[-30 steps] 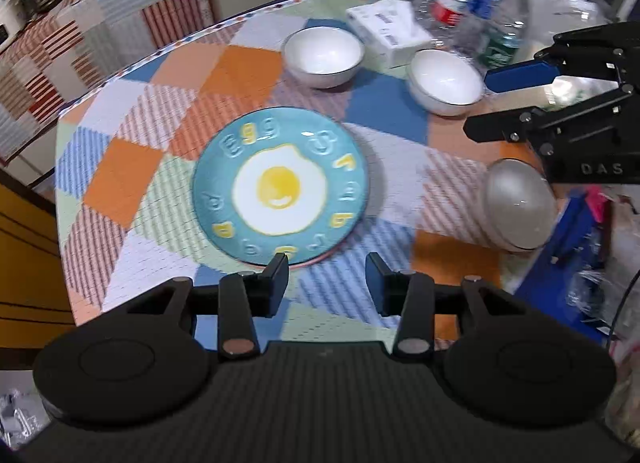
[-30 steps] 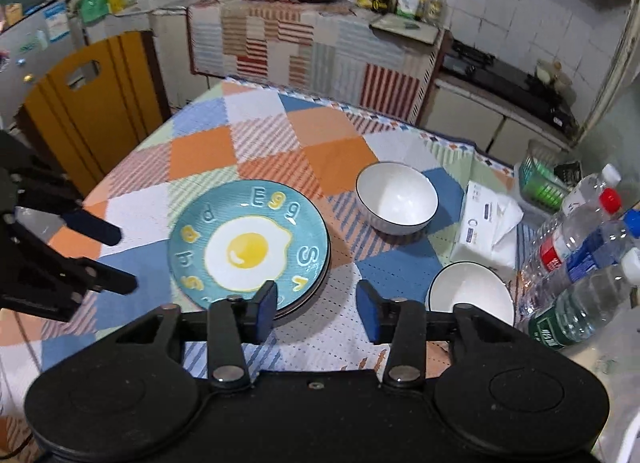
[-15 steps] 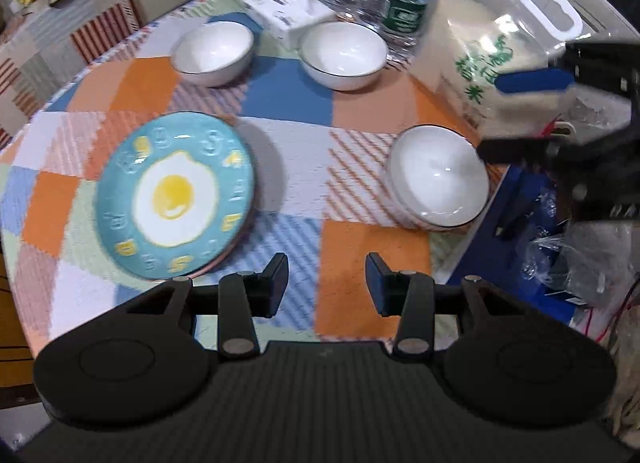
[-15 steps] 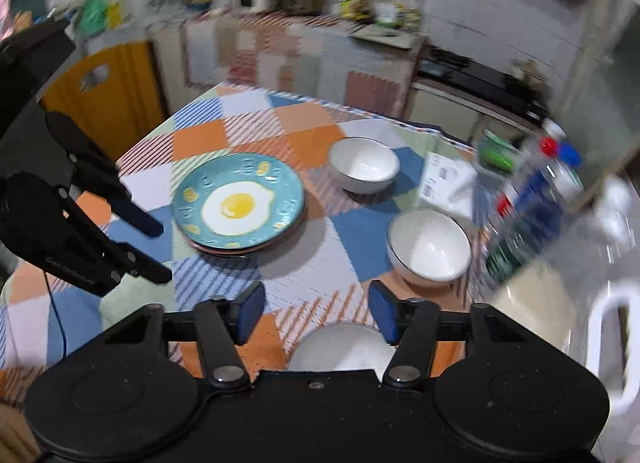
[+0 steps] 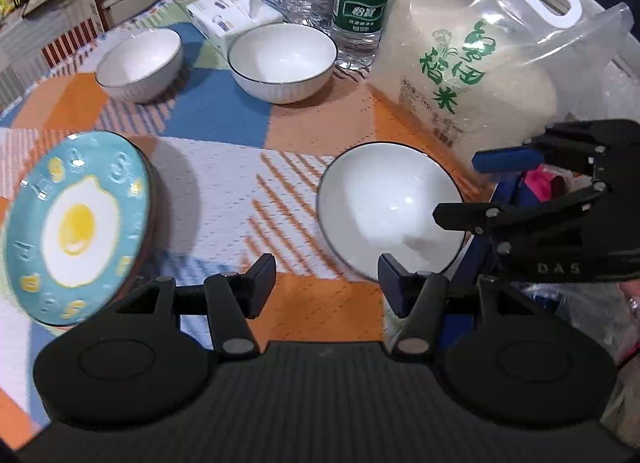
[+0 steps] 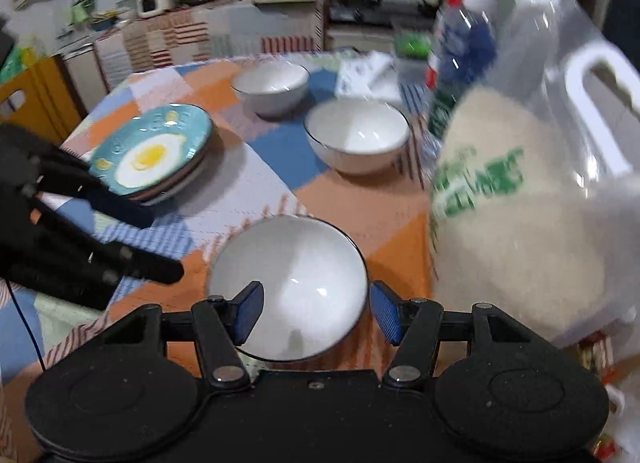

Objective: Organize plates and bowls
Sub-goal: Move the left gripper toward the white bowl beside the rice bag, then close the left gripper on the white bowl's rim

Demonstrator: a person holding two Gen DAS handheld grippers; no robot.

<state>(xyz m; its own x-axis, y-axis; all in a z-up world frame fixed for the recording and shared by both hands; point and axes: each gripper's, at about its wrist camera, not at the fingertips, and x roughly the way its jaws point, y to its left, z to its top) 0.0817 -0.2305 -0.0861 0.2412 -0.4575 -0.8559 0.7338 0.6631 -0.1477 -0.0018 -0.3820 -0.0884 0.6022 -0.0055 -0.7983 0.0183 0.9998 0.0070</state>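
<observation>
Over the patchwork tablecloth (image 5: 224, 167) now, both grippers in shot and both empty. Left gripper (image 5: 326, 275) low at the near edge, fingers spread wide, nothing between them, the gap facing an orange patch of cloth just left of the nearest bowl (image 5: 390, 207). Right gripper (image 6: 316, 313) spread wide too, blue pads (image 6: 386, 317) either side of that same nearest bowl (image 6: 288, 287), poised above its near rim; contact not clear from here, looks apart. Seen from the left wrist view, right gripper (image 5: 456, 189) coming in from the right over the bowl's right edge, one blue pad up, one black finger lower. Egg-print plate (image 5: 76, 227) sitting at the left on top of another plate, a darker rim peeking out beneath (image 6: 176, 187). Two more white bowls further back: middle bowl (image 5: 282, 61) just in front of the water bottles (image 5: 356, 3), far-left bowl (image 5: 140, 63) beside the tissue box (image 5: 232, 15). Bag of rice (image 5: 472, 75) standing at the right, just beyond the nearest bowl, handle at the top. Right wrist view smeared with blur on the rice bag (image 6: 520, 199) and bottles (image 6: 460, 47). Left gripper (image 6: 136, 239) visible there at the left, between the plates and the nearest bowl.
</observation>
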